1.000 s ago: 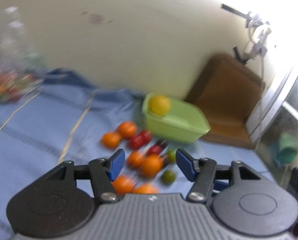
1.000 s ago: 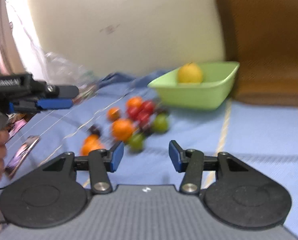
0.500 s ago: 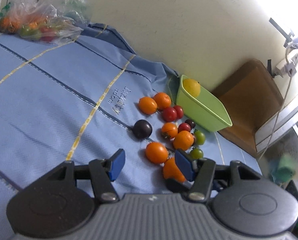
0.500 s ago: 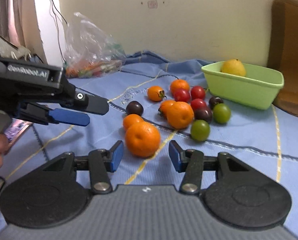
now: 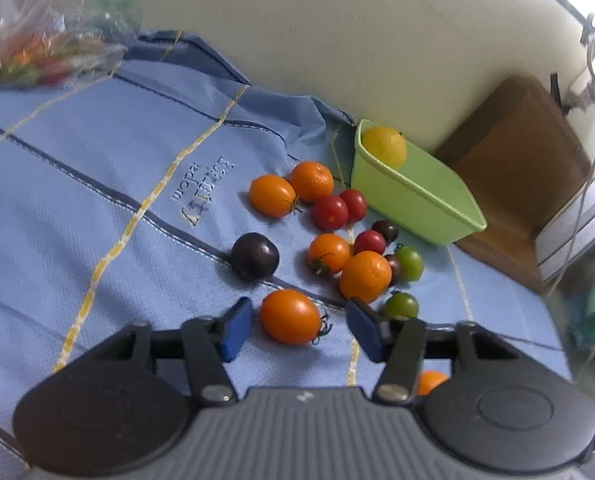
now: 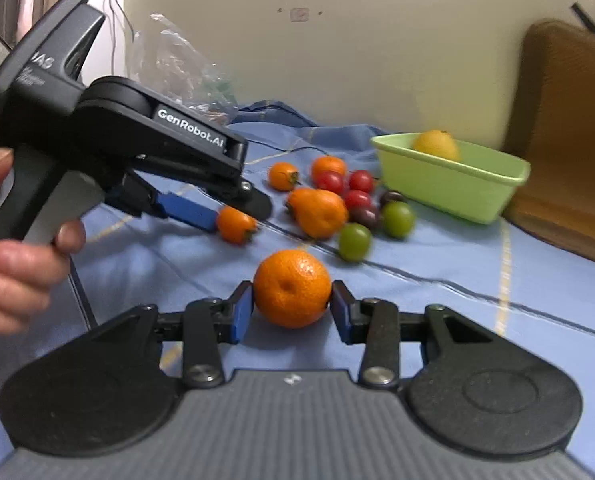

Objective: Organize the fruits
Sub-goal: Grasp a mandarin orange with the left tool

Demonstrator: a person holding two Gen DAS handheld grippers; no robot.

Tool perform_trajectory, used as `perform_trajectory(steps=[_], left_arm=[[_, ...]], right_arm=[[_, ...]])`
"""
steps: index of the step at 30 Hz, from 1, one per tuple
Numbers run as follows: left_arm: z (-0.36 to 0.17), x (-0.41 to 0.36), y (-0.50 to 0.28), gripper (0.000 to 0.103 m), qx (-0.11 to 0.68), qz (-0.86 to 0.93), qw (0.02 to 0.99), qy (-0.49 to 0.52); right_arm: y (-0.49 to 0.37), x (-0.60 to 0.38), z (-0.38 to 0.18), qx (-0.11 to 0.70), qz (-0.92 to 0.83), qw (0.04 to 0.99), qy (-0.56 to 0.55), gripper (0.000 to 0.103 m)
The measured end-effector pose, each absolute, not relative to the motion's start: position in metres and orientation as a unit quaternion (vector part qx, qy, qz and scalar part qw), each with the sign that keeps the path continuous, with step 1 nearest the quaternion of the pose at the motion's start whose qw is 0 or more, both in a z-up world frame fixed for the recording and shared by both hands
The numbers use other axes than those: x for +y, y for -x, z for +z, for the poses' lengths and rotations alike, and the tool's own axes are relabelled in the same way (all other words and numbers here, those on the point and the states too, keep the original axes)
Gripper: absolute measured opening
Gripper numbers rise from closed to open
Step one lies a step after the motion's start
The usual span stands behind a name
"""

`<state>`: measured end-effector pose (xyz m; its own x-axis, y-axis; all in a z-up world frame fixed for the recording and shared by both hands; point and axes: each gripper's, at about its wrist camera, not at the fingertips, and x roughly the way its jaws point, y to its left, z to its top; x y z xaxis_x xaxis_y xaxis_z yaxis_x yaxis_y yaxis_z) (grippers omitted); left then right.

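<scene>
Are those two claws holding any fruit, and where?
The right gripper pinches the mandarin by its sides. The left gripper straddles an orange tomato, not yet gripping.

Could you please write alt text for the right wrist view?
The right gripper has just closed its blue fingers against a mandarin on a blue cloth. Left of it, the hand-held left gripper reaches an orange tomato; more fruit and a green tub holding a lemon lie beyond.

Plastic bag of fruit blurred and cut off at left, small orange fruit half hidden behind fingers
</scene>
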<state>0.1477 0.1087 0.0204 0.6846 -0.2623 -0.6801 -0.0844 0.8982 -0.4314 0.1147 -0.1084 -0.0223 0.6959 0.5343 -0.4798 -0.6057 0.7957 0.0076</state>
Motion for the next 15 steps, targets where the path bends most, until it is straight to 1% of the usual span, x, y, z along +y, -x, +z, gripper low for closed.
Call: perform_trajectory(steps=[1,2,8,15], left_arm=[[0.02,0.106,-0.147,0.034,0.394,-0.041,0.893,0.213],[0.02,0.105,-0.146,0.034,0.391,-0.035,0.896,0.208],[0.024,0.089,-0.127,0.033,0.385,-0.038,0.905,0.178],[0.028,0.064,-0.071,0.033,0.38,-0.085,0.91,0.141]], right_arm=[[-0.112,-0.114,-0.024,0.234,0.305,0.92,0.074,0.044],[-0.109,-0.119,-0.024,0.233,0.302,0.922,0.069,0.045],[-0.099,-0.147,-0.028,0.234,0.282,0.93,0.02,0.045],[-0.084,-0.172,-0.032,0.246,0.271,0.931,0.001,0.045]])
